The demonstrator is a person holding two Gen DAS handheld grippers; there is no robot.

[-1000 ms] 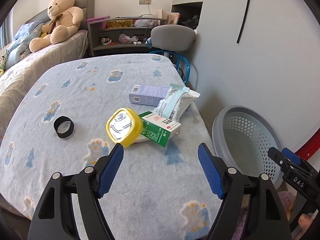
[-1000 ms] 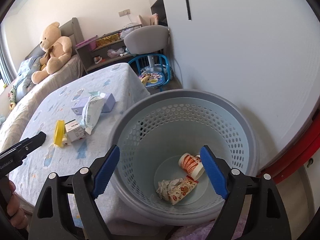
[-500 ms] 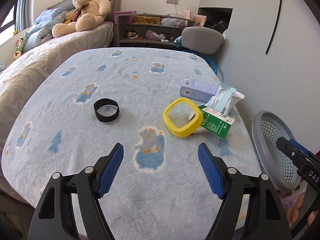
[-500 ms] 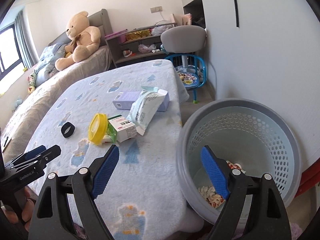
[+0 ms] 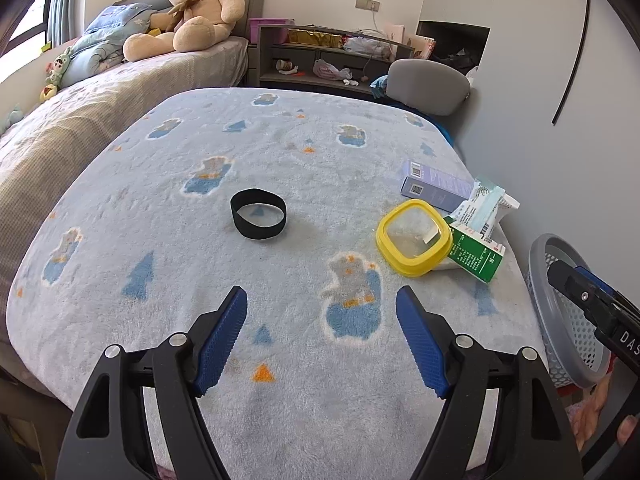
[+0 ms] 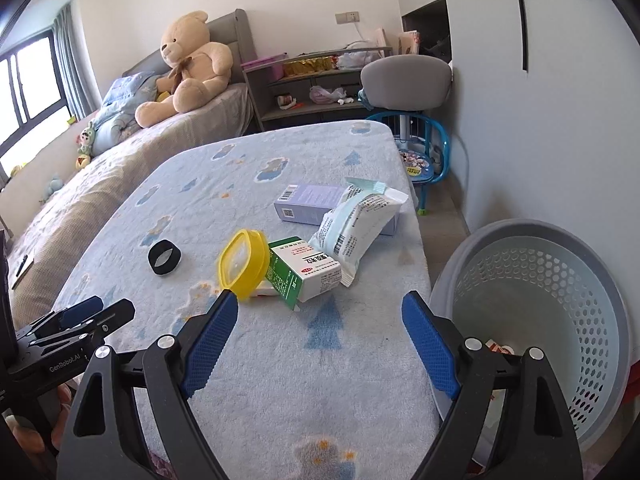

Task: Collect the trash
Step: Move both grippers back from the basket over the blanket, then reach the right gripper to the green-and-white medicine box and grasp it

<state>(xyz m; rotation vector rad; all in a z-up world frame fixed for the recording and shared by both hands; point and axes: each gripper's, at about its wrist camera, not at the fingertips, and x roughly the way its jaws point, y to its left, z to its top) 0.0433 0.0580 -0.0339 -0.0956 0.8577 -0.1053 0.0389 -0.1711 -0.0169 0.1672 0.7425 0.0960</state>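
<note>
On the blue blanket-covered table [image 5: 160, 248] lie a black ring [image 5: 258, 219], a yellow-rimmed lid [image 5: 414, 237], a green and white box [image 5: 476, 255], a white and teal wrapper [image 5: 482, 210] and a lilac box [image 5: 434, 184]. My left gripper [image 5: 322, 334] hangs open and empty above the table's near part. My right gripper [image 6: 320, 338] is open too, empty, with the yellow lid [image 6: 242, 258], green box [image 6: 306, 274], wrapper [image 6: 358, 228] and lilac box [image 6: 310, 202] ahead of it. The grey basket [image 6: 532, 312] stands at its right, trash partly hidden at its bottom.
A bed with a teddy bear [image 6: 188, 68] runs along the left. Grey shelves [image 6: 316, 80], a grey chair [image 6: 406, 78] and a small blue stool [image 6: 420, 160] stand behind the table. The white wall [image 6: 540, 100] is close on the right.
Both grippers have swung left, away from the basket and over the table. The right view now looks at the trash pile instead of down into the basket. Both stayed open.
</note>
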